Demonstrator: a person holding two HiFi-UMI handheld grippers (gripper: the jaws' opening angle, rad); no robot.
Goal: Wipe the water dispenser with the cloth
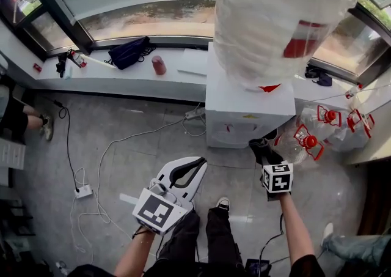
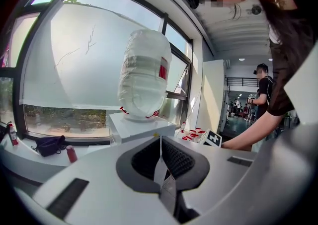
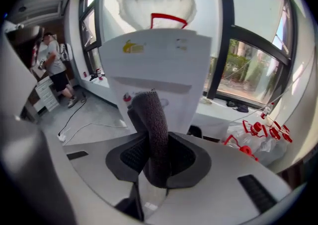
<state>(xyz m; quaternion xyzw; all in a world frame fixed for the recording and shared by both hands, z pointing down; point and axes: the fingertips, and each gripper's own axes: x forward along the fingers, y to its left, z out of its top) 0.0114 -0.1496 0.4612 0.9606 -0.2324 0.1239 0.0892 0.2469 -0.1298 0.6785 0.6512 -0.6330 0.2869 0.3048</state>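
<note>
The white water dispenser (image 1: 247,110) stands against the window ledge with a large wrapped water bottle (image 1: 281,19) on top. My right gripper (image 1: 266,156) is shut on a dark grey cloth (image 1: 261,147), close to the dispenser's lower front right corner. In the right gripper view the cloth (image 3: 151,124) stands up between the jaws of the right gripper (image 3: 154,142), and the dispenser's front (image 3: 154,70) is just beyond it. My left gripper (image 1: 197,164) hangs shut and empty over the floor, left of the dispenser. The left gripper (image 2: 160,144) faces the dispenser (image 2: 139,124) from a distance.
Several empty bottles with red caps (image 1: 317,132) lie right of the dispenser. The ledge holds a dark bag (image 1: 128,52) and a red can (image 1: 159,65). Cables and a power strip (image 1: 84,191) run over the floor. Another person's legs (image 1: 24,120) show at the left.
</note>
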